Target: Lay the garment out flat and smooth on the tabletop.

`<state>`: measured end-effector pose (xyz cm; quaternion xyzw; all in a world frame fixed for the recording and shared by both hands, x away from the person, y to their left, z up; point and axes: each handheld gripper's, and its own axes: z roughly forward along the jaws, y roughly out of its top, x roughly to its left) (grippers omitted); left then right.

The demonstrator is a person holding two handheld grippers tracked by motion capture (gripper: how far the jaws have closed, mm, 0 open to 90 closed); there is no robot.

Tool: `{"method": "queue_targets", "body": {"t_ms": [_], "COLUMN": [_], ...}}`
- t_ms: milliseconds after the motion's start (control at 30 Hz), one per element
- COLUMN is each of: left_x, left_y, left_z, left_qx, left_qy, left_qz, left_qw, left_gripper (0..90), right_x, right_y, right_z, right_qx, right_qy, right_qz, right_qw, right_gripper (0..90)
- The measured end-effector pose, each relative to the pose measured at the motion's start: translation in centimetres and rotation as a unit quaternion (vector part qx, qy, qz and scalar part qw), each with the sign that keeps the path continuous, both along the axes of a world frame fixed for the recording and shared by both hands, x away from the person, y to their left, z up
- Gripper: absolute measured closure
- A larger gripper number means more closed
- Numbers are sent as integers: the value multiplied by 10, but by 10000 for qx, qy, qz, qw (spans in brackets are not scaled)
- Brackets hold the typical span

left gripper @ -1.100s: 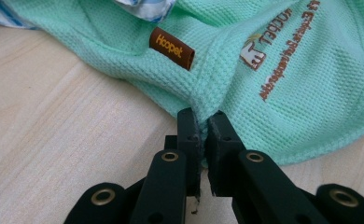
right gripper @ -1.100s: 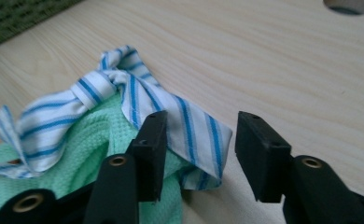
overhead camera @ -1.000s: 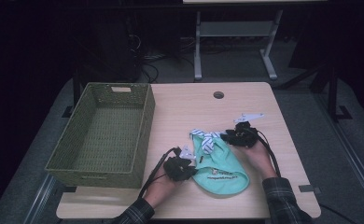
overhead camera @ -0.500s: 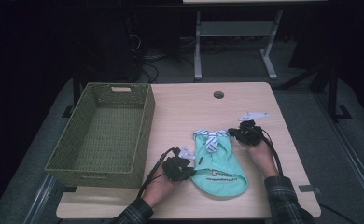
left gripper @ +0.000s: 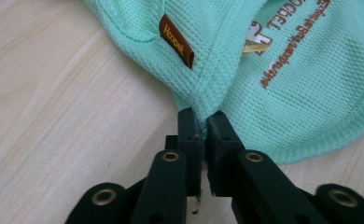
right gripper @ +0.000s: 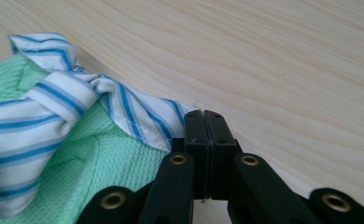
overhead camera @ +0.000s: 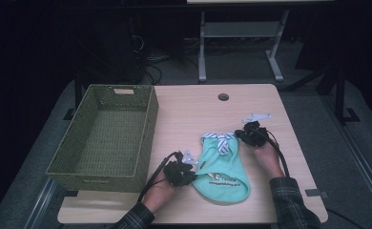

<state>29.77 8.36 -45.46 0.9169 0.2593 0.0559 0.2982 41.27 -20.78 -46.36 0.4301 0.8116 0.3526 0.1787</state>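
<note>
2 grippers pinch mint garment: left gripper hem, right gripper striped collar; basket left.

On the table, the basket sits left of the garment, apart from it.

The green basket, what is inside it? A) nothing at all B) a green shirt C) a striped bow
A, the green basket shows only its bare woven bottom, while the mint shirt and its striped bow lie on the table beside it.
</note>
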Motion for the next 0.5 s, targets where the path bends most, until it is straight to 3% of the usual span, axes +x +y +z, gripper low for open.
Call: {"method": "queue_targets", "body": {"t_ms": [133, 300, 500], "left_x": [0, 4, 21], "left_y": [4, 7, 6], "left_z": [5, 21, 31], "left_qx": [-176, -407, -575], "left_qy": [-32, -187, -354], "left_qz": [55, 134, 237], "left_qw": [9998, 9989, 9974], "left_gripper": [608, 530, 510], "right_x": [-4, -10, -13], "right_y": [1, -3, -5], "right_z": [6, 20, 26], "right_qx": [229, 437, 556], "right_qy": [-40, -109, -90], "right_qz": [105, 220, 273], "right_qw": [9997, 9987, 9980], "right_gripper": [763, 676, 626]}}
